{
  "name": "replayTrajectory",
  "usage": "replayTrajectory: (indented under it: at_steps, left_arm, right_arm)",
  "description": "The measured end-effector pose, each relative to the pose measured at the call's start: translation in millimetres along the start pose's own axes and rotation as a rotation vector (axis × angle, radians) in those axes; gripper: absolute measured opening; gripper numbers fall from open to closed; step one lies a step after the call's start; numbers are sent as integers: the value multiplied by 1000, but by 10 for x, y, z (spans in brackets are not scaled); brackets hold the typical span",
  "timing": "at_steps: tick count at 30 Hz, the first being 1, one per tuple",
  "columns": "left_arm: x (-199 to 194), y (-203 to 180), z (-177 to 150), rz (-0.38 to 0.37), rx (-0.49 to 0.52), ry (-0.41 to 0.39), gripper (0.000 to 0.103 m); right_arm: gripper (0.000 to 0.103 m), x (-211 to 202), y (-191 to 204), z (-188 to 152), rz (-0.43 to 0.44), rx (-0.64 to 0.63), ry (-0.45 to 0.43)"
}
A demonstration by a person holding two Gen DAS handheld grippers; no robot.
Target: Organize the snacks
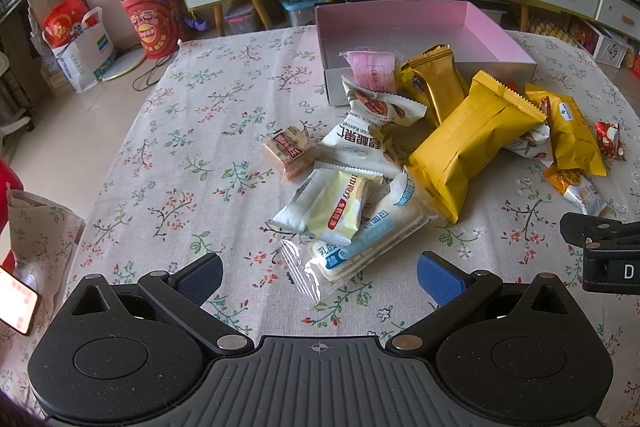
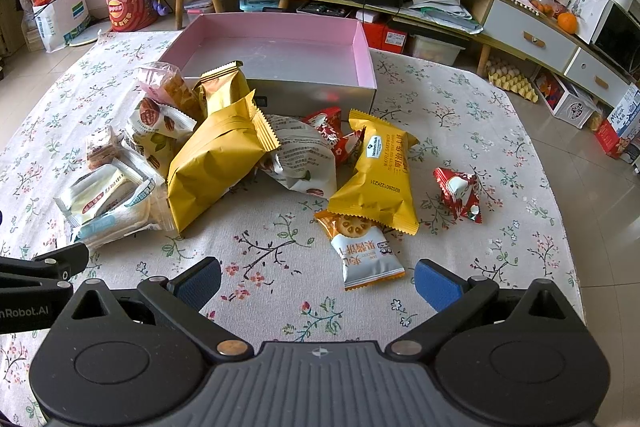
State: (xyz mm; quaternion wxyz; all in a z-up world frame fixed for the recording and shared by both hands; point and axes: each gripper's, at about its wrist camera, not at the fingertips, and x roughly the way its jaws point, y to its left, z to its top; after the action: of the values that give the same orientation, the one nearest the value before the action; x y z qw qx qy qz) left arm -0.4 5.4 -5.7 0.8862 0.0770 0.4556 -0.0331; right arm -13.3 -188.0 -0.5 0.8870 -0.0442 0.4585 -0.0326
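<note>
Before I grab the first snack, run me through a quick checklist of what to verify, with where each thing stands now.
1. Left gripper open, holding nothing: ok.
2. Right gripper open, holding nothing: ok.
3. Pink box has room: ok, no snack shows inside it.
4. A snack lies in front of the right gripper: ok, the biscuit packet is nearest, though the yellow packet overlaps its top end.
5. A snack lies in front of the left gripper: ok, the clear bread packet is between its fingers' line.
6. Packets free to lift singly: not ok, most overlap in a pile.
</note>
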Motion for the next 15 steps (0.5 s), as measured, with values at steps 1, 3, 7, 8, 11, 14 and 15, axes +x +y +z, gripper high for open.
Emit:
replayTrajectory:
  at_steps: [1, 3, 7, 8, 11, 14, 15]
  left_arm:
    - [0, 1, 0, 0, 0, 0, 103]
    - [0, 0, 0, 0, 0, 0, 103]
    - [0, 0, 0, -1, 0, 1, 103]
    - [0, 0, 0, 0, 1, 0, 103]
    - [1, 0, 0, 0, 1, 1, 103]
    - [17, 28, -10, 4, 0, 3, 103]
    - [21, 36, -11, 5, 0, 4, 103]
  right_arm:
    - [84, -1, 3, 0, 0, -1, 0]
    - [84, 0, 0, 0, 0, 0, 0]
    - [84, 0, 1, 0, 0, 0, 1]
    - [84, -1, 7, -3, 0, 0, 1]
    - [84, -1, 6, -2, 0, -1, 1]
    - [84, -1, 5, -3, 0, 0, 0]
    - [84, -2, 9, -5, -1, 1, 0]
